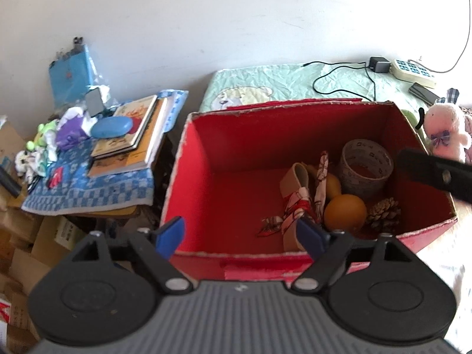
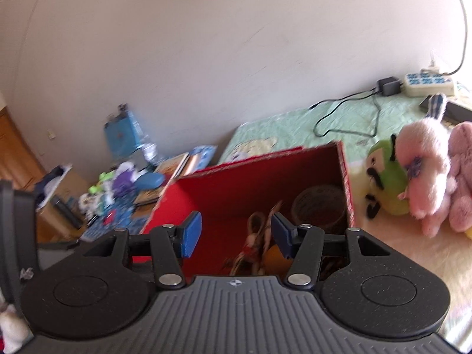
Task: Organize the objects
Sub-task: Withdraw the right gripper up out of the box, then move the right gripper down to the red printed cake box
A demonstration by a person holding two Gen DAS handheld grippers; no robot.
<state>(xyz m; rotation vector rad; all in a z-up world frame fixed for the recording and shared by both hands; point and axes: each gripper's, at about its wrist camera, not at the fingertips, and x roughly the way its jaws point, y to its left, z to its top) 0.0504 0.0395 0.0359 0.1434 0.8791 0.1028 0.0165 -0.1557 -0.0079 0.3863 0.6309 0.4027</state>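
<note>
An open red box (image 1: 236, 147) stands on the bed and holds a tape roll (image 1: 365, 162), an orange ball (image 1: 345, 212), a pine cone (image 1: 383, 211) and a sandal with a patterned ribbon (image 1: 298, 194). My left gripper (image 1: 240, 237) hovers open at the box's near rim, nothing between its blue pads. In the right wrist view the right gripper (image 2: 236, 236) is open above the same red box (image 2: 206, 194), empty. Part of the right gripper's black body (image 1: 436, 174) shows at the box's right side. A pink plush rabbit (image 2: 424, 174) and a green plush (image 2: 386, 177) lie right of the box.
Left of the bed a low stand with a blue checked cloth (image 1: 88, 188) carries books (image 1: 129, 135), a blue case (image 1: 110, 126) and small toys. Cardboard boxes (image 1: 23, 250) sit below it. A power strip (image 1: 413, 72), charger and cable lie at the bed's far side by the wall.
</note>
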